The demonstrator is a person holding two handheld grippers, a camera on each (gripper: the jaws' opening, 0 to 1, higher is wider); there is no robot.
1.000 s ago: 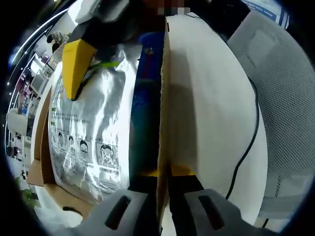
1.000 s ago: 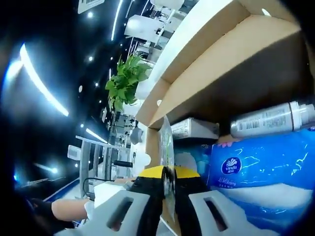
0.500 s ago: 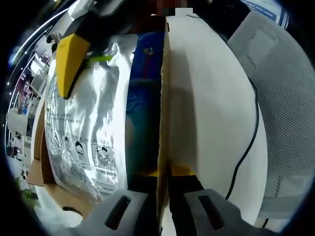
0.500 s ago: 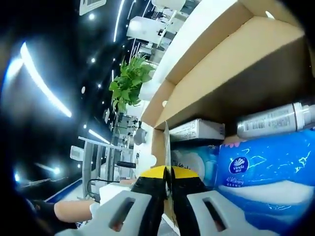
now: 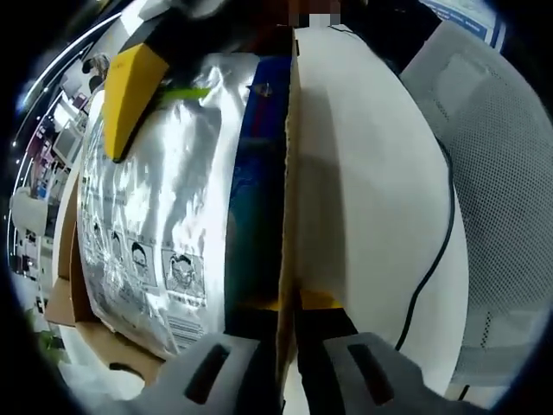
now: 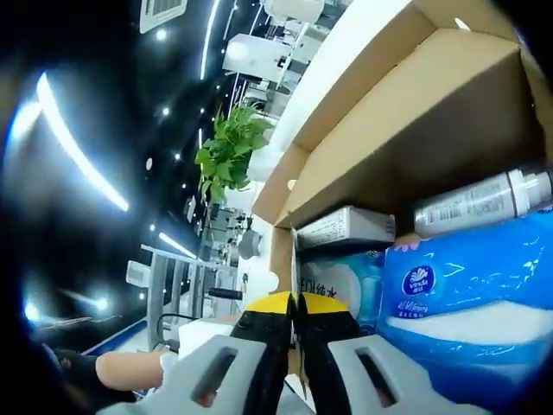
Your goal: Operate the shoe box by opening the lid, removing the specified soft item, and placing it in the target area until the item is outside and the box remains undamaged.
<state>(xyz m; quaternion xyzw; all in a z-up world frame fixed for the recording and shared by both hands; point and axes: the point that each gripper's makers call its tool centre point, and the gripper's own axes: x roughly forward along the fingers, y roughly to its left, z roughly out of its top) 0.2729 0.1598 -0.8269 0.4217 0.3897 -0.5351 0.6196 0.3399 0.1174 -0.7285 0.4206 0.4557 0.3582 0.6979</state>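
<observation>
My left gripper (image 5: 288, 311) is shut on the edge of the shoe box's white lid (image 5: 371, 190), which stands raised edge-on. Beside the lid a silver foil pouch (image 5: 164, 207) with printed faces hangs over the open box. My right gripper (image 5: 130, 95), with its yellow fingertip, holds the pouch by its top corner. A blue tissue pack (image 5: 259, 173) lies behind the pouch. In the right gripper view my right gripper (image 6: 294, 316) is shut on the pouch's thin edge (image 6: 295, 259). Below it the brown box wall (image 6: 415, 112) encloses a blue tissue pack (image 6: 458, 294), a spray bottle (image 6: 475, 203) and a small white carton (image 6: 346, 229).
A grey mesh chair back (image 5: 501, 173) and a black cable (image 5: 441, 242) lie beyond the lid. A green plant (image 6: 229, 151) and office equipment stand past the box's far corner. A person's hand (image 6: 121, 367) shows at the lower left of the right gripper view.
The silver pouch has shifted with the right gripper and now covers more of the blue pack. In the right gripper view the box contents sit slightly farther off. The left gripper keeps its hold on the lid.
</observation>
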